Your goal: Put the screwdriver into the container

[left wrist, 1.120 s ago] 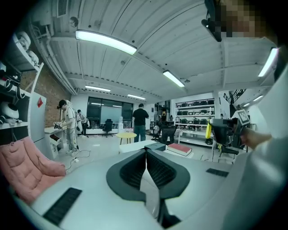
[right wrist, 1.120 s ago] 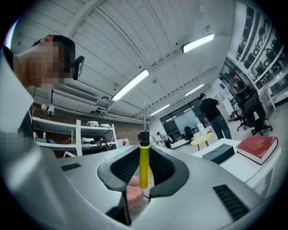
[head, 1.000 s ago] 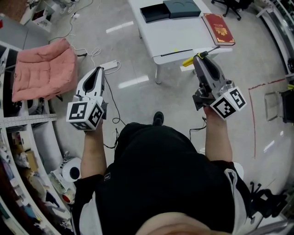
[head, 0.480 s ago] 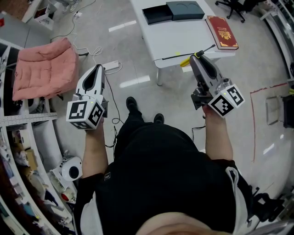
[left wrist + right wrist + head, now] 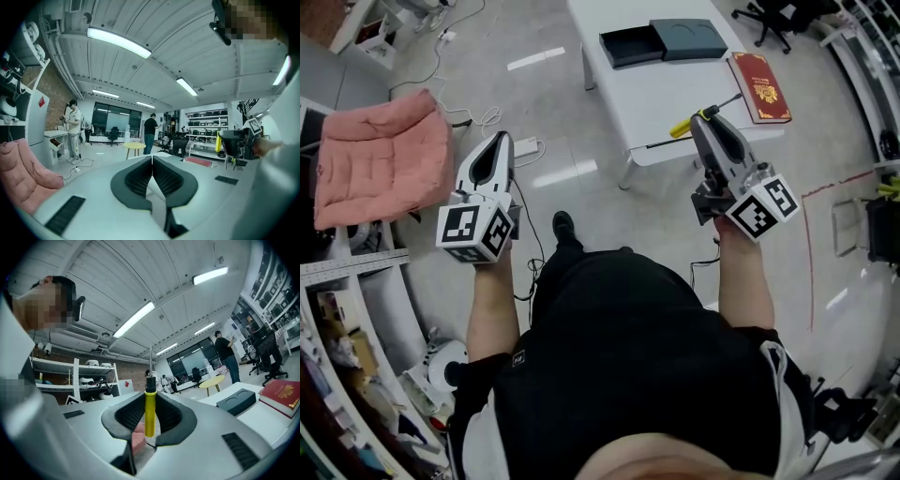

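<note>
A screwdriver point(image 5: 682, 126) with a yellow handle point(image 5: 149, 411) and a thin metal shaft point(image 5: 150, 362) stands upright between the pads of my right gripper point(image 5: 149, 405), which is shut on it. In the head view the right gripper point(image 5: 705, 117) hovers at the near edge of a low white table point(image 5: 675, 94). On the table's far end lies the dark open container point(image 5: 633, 47), with its dark lid point(image 5: 689, 37) beside it. My left gripper point(image 5: 500, 139) hangs over the floor to the left of the table. Its jaws point(image 5: 152, 161) are shut with nothing in them.
A red book point(image 5: 761, 87) lies on the table's right end, close to the screwdriver's tip. A pink cushion point(image 5: 380, 155) sits on the floor at the left, with cables and a power strip point(image 5: 525, 145) near it. People stand far off in the room.
The person has stepped toward the table, so the table, container and book now lie closer under both grippers. The screwdriver stays gripped the same way.
</note>
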Motion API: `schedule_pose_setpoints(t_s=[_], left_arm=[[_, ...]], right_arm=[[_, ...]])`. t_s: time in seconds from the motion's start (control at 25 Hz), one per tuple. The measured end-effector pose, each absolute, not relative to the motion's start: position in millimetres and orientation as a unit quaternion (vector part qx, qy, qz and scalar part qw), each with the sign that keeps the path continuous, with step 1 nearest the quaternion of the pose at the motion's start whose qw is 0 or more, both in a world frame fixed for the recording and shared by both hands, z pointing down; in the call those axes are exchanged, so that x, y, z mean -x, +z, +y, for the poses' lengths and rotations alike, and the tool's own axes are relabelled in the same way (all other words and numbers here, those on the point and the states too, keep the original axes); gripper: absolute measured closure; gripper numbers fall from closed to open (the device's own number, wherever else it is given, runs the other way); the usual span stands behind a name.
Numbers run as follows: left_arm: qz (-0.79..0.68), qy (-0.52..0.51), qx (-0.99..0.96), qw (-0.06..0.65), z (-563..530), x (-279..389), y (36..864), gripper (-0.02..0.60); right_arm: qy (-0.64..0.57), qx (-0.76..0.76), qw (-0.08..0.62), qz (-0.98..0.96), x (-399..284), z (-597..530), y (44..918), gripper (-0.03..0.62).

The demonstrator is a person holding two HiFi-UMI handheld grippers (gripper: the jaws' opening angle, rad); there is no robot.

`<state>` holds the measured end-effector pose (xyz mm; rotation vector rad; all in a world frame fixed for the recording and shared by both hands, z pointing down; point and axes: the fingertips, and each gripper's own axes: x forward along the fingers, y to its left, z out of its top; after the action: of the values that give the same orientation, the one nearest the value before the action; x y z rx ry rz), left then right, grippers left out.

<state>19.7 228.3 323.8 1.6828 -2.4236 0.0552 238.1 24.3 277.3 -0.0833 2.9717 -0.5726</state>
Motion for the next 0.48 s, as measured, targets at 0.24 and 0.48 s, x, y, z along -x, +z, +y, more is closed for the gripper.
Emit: schedule_pose_setpoints(t_s=[0.24,0.48], left_arm=[[-0.801,0.013,-0.590,0.100,211.7,60.4,328.4,0.565],[-0.783,0.010,-0.613,0.100,203.9,121.1,331.2,0.565]], right_arm=[[-0.191,0.049,0.052,0.979,-162.4,21.6,280.1,0.511],[-0.190,0.070,0.042,0.978,-102.2,27.2,283.1,0.511]])
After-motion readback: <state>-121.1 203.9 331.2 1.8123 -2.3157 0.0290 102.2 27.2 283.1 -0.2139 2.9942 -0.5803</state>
